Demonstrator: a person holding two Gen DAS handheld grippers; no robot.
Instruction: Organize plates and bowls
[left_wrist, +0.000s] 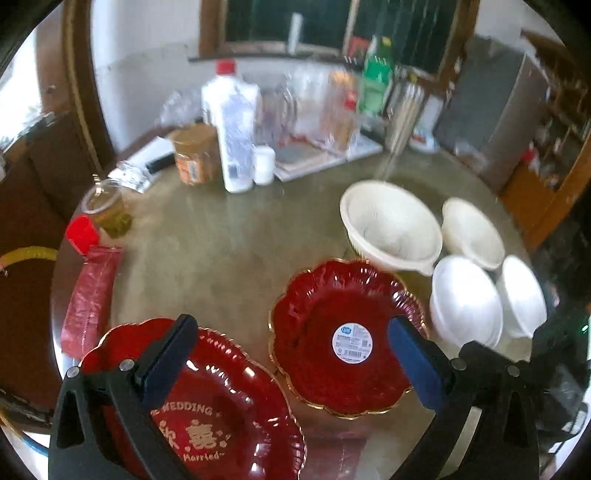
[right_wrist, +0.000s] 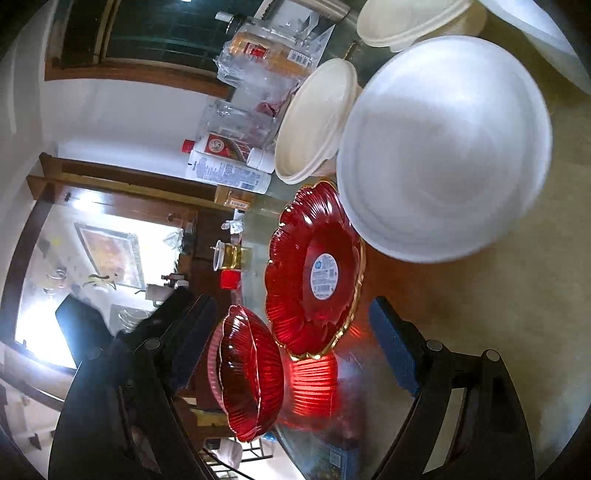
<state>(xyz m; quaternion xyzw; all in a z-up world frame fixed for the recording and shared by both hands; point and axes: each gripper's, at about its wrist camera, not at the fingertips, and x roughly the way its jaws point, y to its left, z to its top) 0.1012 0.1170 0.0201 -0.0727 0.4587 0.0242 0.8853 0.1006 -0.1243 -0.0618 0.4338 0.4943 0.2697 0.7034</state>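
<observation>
Two red plates (left_wrist: 343, 336) lie on the table (left_wrist: 221, 236) beneath the spread, empty left hand-held gripper (left_wrist: 291, 347).

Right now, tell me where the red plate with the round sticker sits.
In the left wrist view, the stickered red plate lies on the table right of centre, between the wedding plate and the white bowls.

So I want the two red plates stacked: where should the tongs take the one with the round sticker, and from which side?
Probably at the gold scalloped rim of the stickered red plate, on its near edge facing the left tongs. It lies flat with a raised, flared rim, so one finger can go under and one over. The white bowls crowd its right side.
</observation>
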